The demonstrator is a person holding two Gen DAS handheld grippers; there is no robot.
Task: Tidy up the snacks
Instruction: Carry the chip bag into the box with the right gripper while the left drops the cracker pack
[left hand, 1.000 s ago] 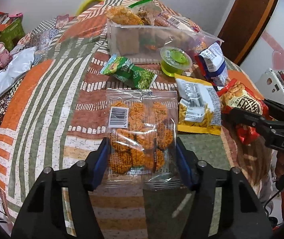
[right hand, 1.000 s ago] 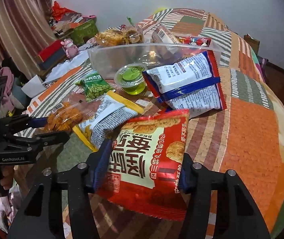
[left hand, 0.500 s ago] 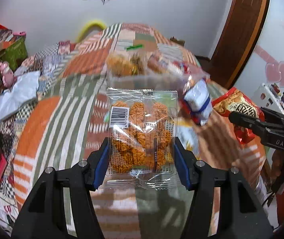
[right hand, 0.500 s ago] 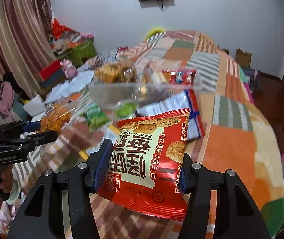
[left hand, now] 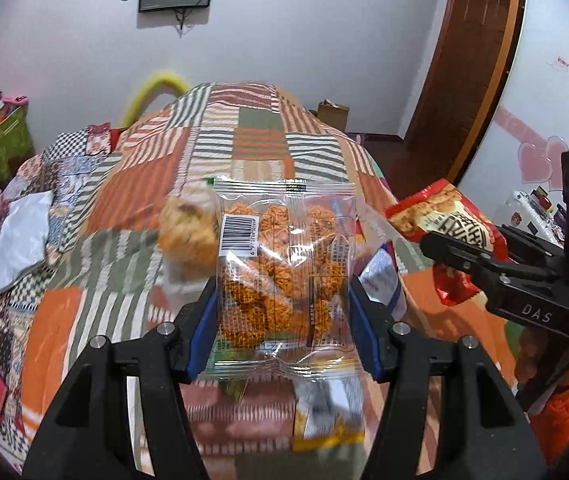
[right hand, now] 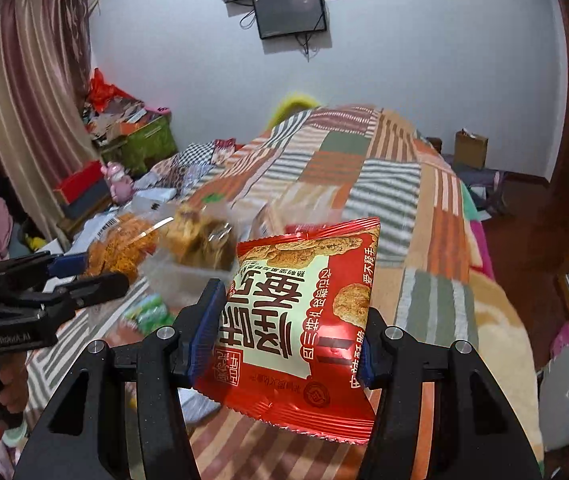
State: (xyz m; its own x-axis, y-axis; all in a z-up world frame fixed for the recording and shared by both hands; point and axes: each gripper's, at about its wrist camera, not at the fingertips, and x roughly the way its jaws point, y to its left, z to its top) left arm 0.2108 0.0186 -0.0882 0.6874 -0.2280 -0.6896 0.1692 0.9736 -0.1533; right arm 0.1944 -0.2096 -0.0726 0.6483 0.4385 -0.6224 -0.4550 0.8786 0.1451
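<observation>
Two snack packs held up over the patchwork bed, one in each gripper.

The left gripper (left hand: pixel 282 320) is clamped on a clear packet (left hand: pixel 284 276) of orange fried snacks, its blue pads pressing both side edges. The right gripper (right hand: pixel 284 332) is clamped on a red packet (right hand: pixel 300 320) the same way. Beyond them, blurred, a clear plastic box (right hand: pixel 188 276) of snacks sits on the quilt (right hand: pixel 388 196), with a green packet (right hand: pixel 146 314) near it.
</observation>
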